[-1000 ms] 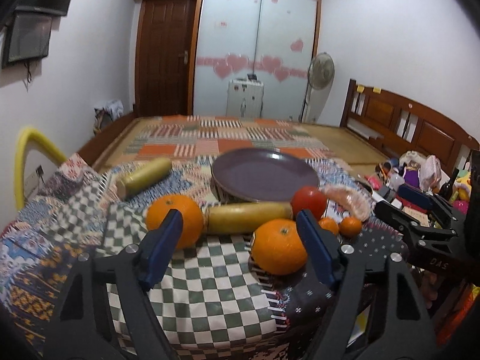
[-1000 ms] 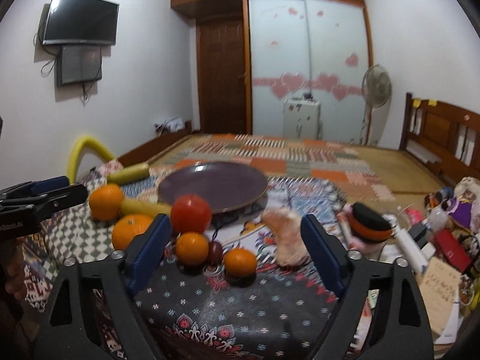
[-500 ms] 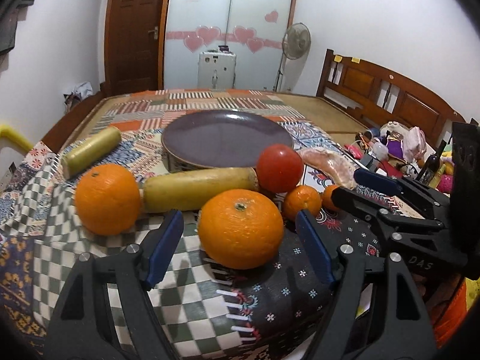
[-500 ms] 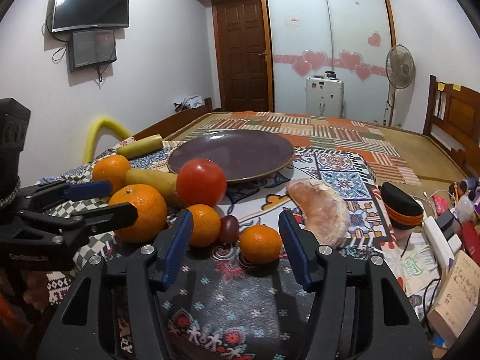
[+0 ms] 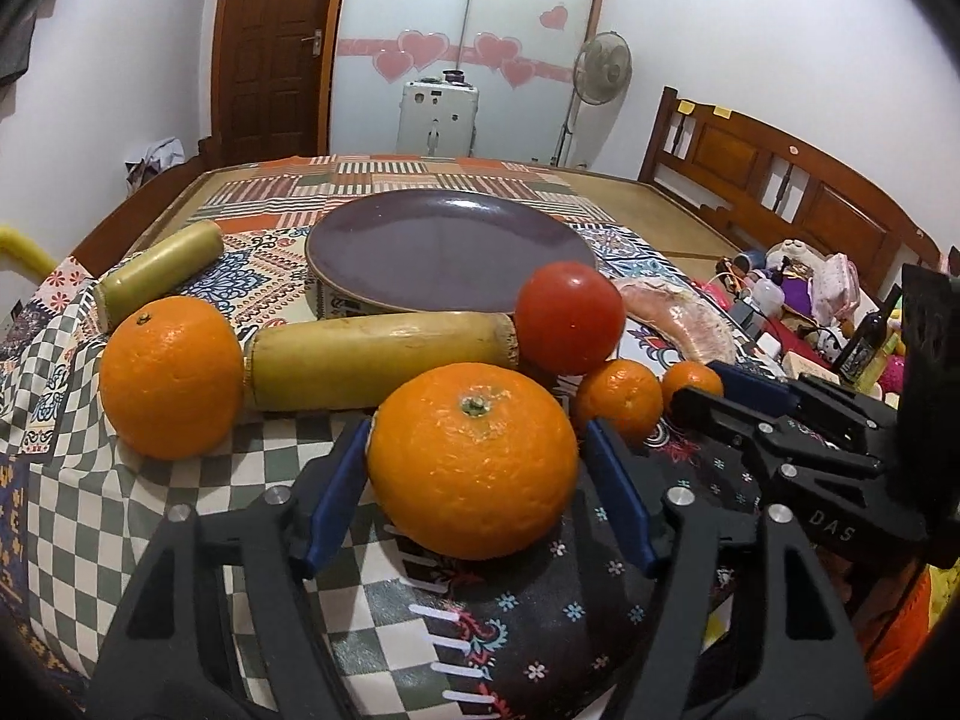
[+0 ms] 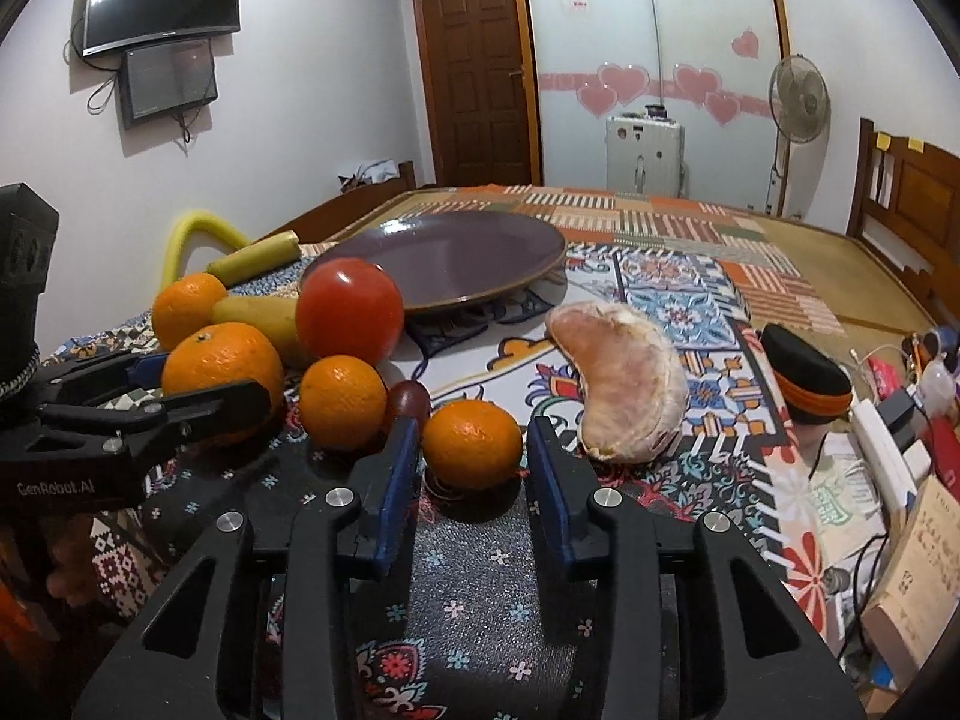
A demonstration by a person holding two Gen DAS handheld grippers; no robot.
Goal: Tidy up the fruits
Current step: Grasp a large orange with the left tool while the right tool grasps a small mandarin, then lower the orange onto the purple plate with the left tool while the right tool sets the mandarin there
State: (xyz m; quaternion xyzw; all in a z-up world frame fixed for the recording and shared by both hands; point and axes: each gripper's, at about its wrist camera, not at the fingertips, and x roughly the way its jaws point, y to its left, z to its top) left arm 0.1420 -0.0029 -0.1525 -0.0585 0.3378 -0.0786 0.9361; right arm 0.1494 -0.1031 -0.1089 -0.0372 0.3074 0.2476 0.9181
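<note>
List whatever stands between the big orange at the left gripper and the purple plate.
Between the big orange flanked by the left gripper and the purple plate lies a yellow-green cylinder; the red tomato sits beside it, right.

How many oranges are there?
4: one between the left tongs, one far left, one between the right tongs, one beside it.
</note>
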